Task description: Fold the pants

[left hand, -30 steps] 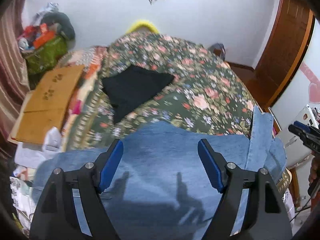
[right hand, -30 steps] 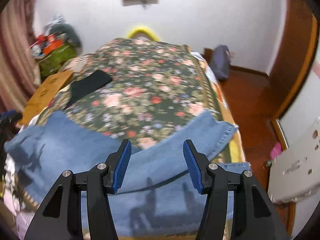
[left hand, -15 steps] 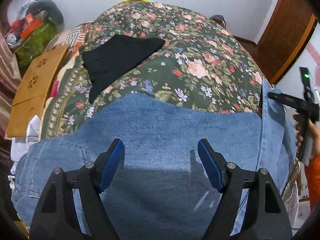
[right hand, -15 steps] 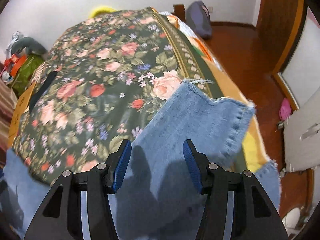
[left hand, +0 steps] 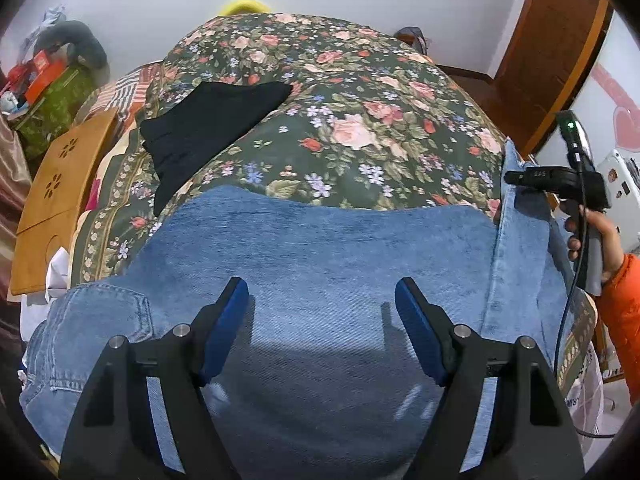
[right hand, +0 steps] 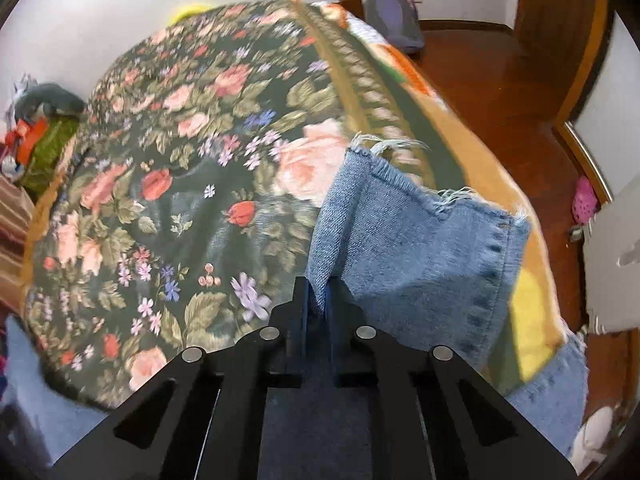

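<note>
Lying across the near end of the flowered bedspread, the jeans run from their waist and back pocket at nine o'clock in the left wrist view to the leg ends at three o'clock. At ten o'clock a black garment rests on the bedspread, well apart from the jeans, with a wooden board beside the bed's left edge. The left gripper hangs over the middle of the jeans, its blue pads spread wide with only flat denim showing between them; whether the tips touch the cloth cannot be told. At three o'clock a hand in an orange sleeve holds the right gripper. Its jaws have just been closing and now pinch a raised fold of one jean leg near its frayed hem.
</note>
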Demonstrator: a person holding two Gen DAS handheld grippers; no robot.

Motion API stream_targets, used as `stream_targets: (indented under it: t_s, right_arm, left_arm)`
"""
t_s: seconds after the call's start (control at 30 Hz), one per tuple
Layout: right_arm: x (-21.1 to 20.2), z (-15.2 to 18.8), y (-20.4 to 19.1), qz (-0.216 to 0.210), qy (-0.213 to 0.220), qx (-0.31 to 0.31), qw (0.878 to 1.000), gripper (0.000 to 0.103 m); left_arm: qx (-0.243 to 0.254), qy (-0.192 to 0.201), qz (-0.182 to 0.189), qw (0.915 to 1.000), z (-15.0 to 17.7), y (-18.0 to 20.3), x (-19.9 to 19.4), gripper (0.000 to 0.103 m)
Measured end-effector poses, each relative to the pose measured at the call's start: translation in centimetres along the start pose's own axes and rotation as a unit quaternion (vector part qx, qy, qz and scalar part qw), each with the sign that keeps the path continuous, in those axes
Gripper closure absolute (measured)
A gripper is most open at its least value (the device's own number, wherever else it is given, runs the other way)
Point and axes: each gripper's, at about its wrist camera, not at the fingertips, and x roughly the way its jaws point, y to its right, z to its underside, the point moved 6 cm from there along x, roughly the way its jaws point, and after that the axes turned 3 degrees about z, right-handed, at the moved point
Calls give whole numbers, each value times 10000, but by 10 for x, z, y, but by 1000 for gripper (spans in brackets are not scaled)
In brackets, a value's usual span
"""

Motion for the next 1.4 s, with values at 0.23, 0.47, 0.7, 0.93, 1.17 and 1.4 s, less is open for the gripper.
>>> stream_targets:
  t_s: [0.23,0.47,0.7,0.93,1.17,1.4]
  right_arm:
    - [-92,11,29,100,713,-177,9972,97]
    - [-157,27,61,292,1278,-324,9908,97]
    - [-124,85,85,413,738,-163,9963,97]
    - [-85,119,97,848,101,71,9963,82]
    - [-129,105,67,986,499,-291,9935,69]
    - [-185,81,-44,171,1281,-1058,9860,61]
  left_arm:
    - [509,-35,-13,9987,8,40,-1,27]
    - [555,-381,275,9974,24,73,12,27]
    - [814,-547,367,9945,49,100,21,27]
    - [896,-400,240,9949,54,101,22,27]
    - [537,215,354,9977,28,73,-23,27]
    - [134,1199,-142,9926,-3,-9,-107,25]
